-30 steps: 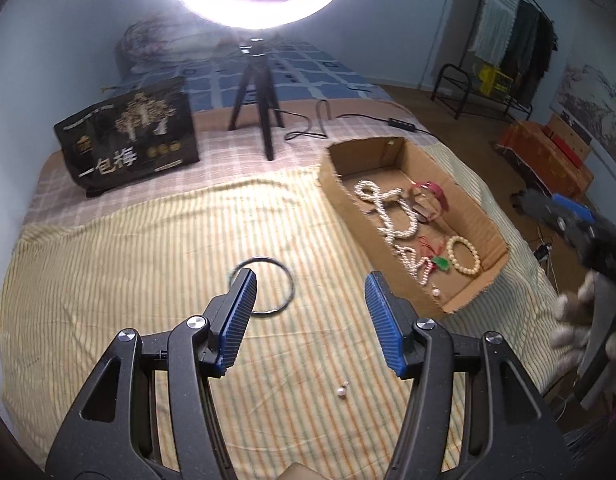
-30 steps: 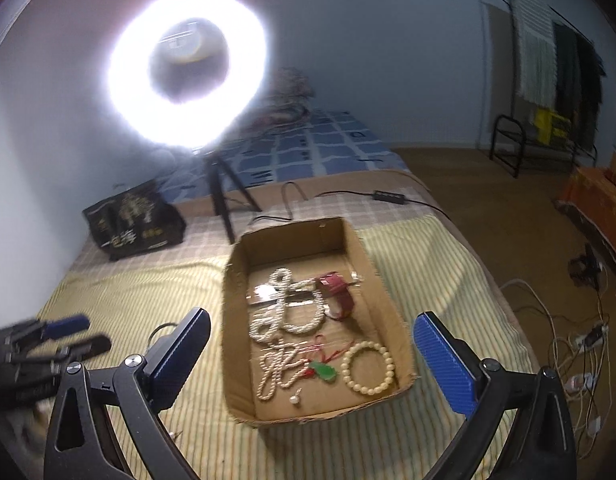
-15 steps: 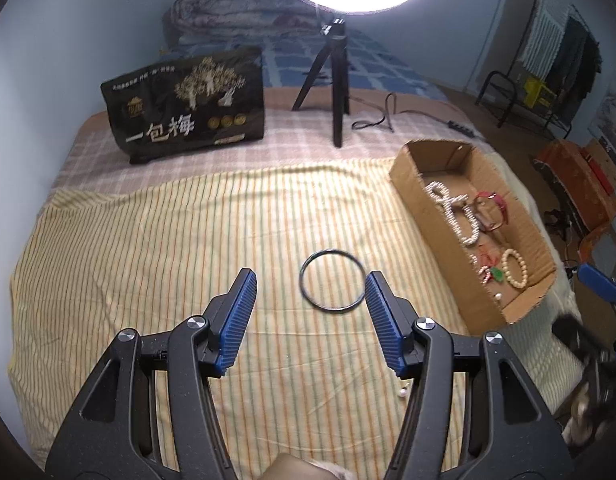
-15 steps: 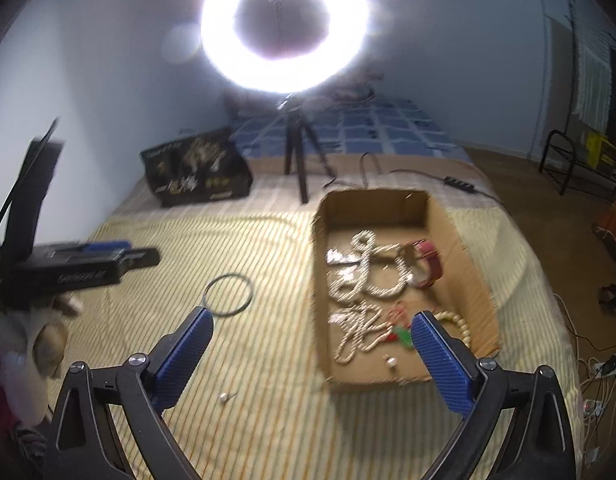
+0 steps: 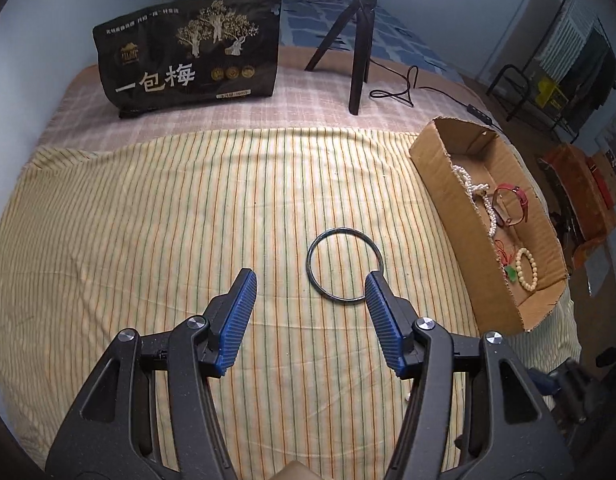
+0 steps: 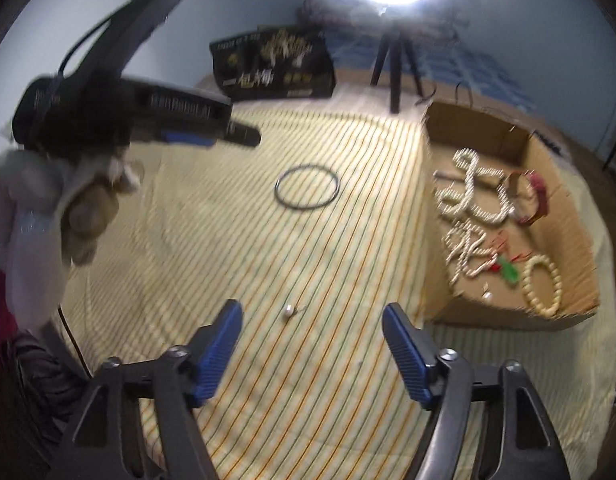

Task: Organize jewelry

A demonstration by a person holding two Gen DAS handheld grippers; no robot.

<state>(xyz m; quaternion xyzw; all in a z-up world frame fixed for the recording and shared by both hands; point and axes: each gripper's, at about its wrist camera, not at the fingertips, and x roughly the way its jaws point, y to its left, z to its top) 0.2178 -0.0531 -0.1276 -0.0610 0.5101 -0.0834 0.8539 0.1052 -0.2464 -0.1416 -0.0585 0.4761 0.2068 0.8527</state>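
claws (image 5: pixel 310 286) (image 6: pixel 312 320) agape, box (image 5: pixel 440 184) holding pearls (image 5: pixel 482 200)

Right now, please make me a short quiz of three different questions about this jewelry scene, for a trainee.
1. True or false: the dark bangle lies inside the cardboard box.
2. Which piece is in the box? A) red watch B) silver fork C) blue cup
3. Fill in: the small pearl earring lies on the striped ____, ahead of the right gripper.

Key: 1 false, it lies on the cloth, ahead of the left gripper, whose jaws are open. 2 A. 3 cloth.
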